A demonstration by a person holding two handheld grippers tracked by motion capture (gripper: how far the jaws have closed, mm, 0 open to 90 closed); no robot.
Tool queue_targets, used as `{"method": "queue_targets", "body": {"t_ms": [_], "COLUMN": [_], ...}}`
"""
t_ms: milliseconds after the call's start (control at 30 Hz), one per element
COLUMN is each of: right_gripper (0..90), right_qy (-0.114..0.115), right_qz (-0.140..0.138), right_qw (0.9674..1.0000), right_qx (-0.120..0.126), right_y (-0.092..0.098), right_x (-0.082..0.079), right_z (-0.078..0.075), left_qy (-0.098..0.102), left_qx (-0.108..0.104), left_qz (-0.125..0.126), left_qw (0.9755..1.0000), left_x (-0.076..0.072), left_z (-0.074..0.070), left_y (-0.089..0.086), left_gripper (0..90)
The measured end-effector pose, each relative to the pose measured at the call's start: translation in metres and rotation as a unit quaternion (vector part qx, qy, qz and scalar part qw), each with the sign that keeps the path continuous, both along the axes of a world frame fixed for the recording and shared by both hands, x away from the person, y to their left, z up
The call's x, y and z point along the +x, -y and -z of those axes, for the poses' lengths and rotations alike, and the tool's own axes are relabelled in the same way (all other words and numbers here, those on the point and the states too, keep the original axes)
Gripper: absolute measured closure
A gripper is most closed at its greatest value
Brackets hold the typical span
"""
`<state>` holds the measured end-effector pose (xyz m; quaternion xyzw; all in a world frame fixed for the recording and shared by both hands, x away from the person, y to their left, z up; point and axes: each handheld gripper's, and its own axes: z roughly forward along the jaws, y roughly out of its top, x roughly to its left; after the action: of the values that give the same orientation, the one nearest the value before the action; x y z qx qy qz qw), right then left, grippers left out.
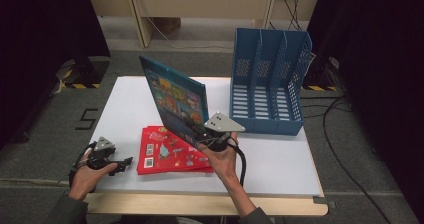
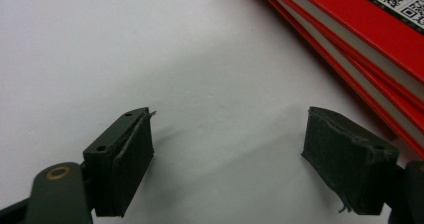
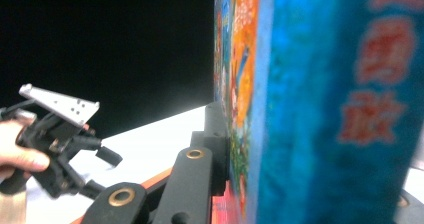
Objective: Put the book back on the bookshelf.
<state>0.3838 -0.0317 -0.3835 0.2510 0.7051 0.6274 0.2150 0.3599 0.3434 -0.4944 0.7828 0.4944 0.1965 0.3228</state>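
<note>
My right gripper (image 1: pixel 203 137) is shut on the lower corner of a blue picture book (image 1: pixel 175 100). It holds the book upright and tilted above a stack of red books (image 1: pixel 167 159) lying flat on the white table (image 1: pixel 280 164). In the right gripper view the blue book (image 3: pixel 310 109) stands close between the jaws, edge on. My left gripper (image 1: pixel 124 164) rests low at the table's front left, just left of the red stack. It is open with nothing between its pads (image 2: pixel 125 159), and the red books (image 2: pixel 370 34) lie at the upper right of its view.
A blue three-slot file holder (image 1: pixel 270 81) stands upright at the table's back right, its slots open toward the front. Cables run across the floor to the right of the table. Dark curtains hang on both sides.
</note>
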Motion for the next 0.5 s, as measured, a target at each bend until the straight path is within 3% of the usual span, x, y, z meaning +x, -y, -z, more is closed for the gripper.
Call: {"method": "queue_targets", "body": {"t_ms": [267, 500], "right_gripper": [82.3, 82.3], "right_qy": [0.015, 0.03], "right_qz": [0.034, 0.072], "right_qw": [0.999, 0.9961], "right_qx": [0.025, 0.042], "right_y": [0.025, 0.054], "right_x": [0.001, 0.001], "right_z": [-0.021, -0.038], "left_qy": [0.003, 0.002], "left_qx": [0.005, 0.004], "left_qz": [-0.001, -0.005], "left_qw": [1.0, 1.0], "left_x": [0.001, 0.002], "left_z": [0.0, 0.001], "left_y": [-0.001, -0.001], "left_gripper": [18.6, 18.2]}}
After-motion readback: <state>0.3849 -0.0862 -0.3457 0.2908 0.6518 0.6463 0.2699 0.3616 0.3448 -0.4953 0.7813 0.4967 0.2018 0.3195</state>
